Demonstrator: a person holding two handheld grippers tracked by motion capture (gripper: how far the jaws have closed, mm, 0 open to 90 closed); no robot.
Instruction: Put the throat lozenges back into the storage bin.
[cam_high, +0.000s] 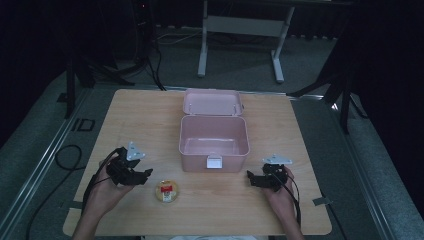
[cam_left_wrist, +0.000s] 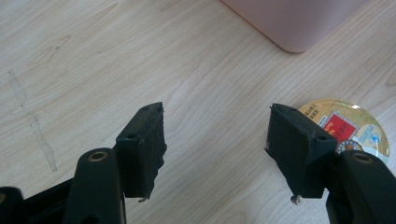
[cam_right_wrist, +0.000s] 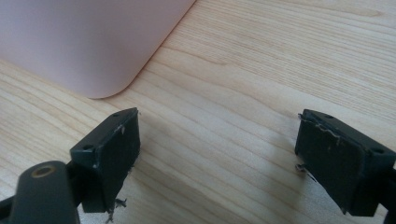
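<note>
A pink box (cam_high: 196, 161) stands open at the table's middle, its lid (cam_high: 212, 102) tipped back behind it. A small round tub (cam_high: 167, 191) with a yellow and red label lies in front of the box, nearer the left hand. My left gripper (cam_high: 147, 173) is just left of the tub and open; in the left gripper view its jaws (cam_left_wrist: 217, 135) are apart over bare wood, with the tub (cam_left_wrist: 359, 126) behind the right jaw. My right gripper (cam_high: 251, 178) sits at the box's front right corner. It is open (cam_right_wrist: 217, 140) with nothing between its pads, and the box's corner (cam_right_wrist: 84, 42) lies ahead.
The wooden table (cam_high: 150, 115) ends close behind both hands at the front edge. Cables (cam_high: 67, 157) lie on the floor at the left. A white desk frame (cam_high: 202, 45) stands beyond the table. A grey tape smear (cam_left_wrist: 32, 123) marks the wood.
</note>
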